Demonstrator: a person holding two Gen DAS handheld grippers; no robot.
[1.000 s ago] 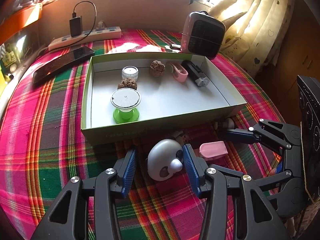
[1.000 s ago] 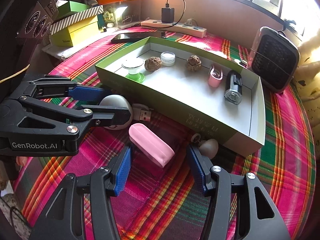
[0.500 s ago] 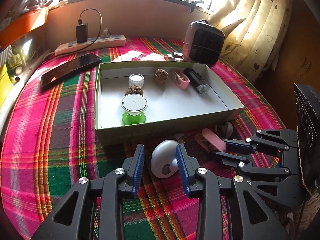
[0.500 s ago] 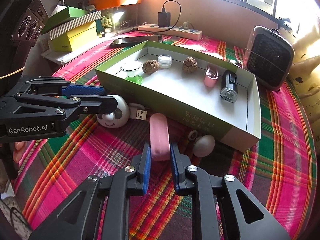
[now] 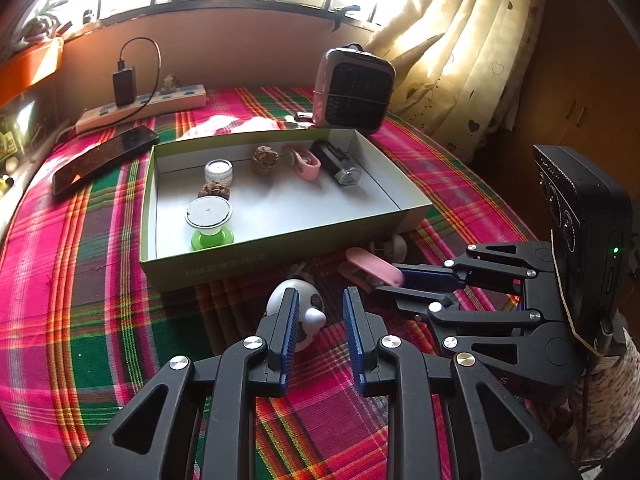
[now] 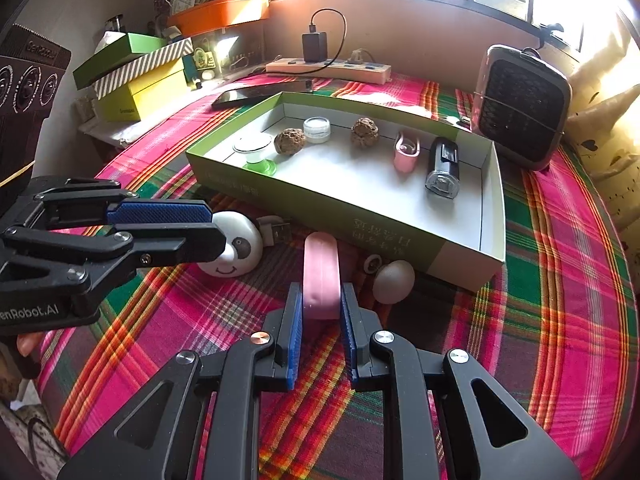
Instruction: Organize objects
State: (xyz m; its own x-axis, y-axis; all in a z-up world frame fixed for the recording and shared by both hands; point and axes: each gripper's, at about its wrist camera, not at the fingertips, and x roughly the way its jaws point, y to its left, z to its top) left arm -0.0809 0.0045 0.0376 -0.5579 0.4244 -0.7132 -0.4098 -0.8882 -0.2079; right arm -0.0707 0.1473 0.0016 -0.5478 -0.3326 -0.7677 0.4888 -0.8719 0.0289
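Observation:
My right gripper (image 6: 320, 295) is shut on a pink oblong case (image 6: 320, 272) that points away from me, just in front of the green box (image 6: 320, 209). In the left wrist view the same case (image 5: 374, 267) sticks out of the right gripper (image 5: 394, 285). My left gripper (image 5: 320, 322) is closing to a narrow gap over a white panda toy (image 5: 310, 312) on the cloth. The toy's nose is in the gap and the right pad is clear of it. From the right wrist view the left gripper (image 6: 217, 228) covers the panda's (image 6: 240, 250) upper left.
The box holds a green-footed stand (image 5: 208, 224), a small jar, two brown nuts, a pink clip and a black torch (image 5: 336, 162). A pale egg (image 6: 394, 282) and a USB plug (image 6: 276, 230) lie by its front wall. A heater (image 5: 352, 88), a phone (image 5: 104, 158) and a power strip (image 5: 144, 106) stand behind.
The right gripper closed on the pink case, which now points lengthwise away. The left gripper's jaws narrowed from wide around the panda to a small gap and drew back slightly.

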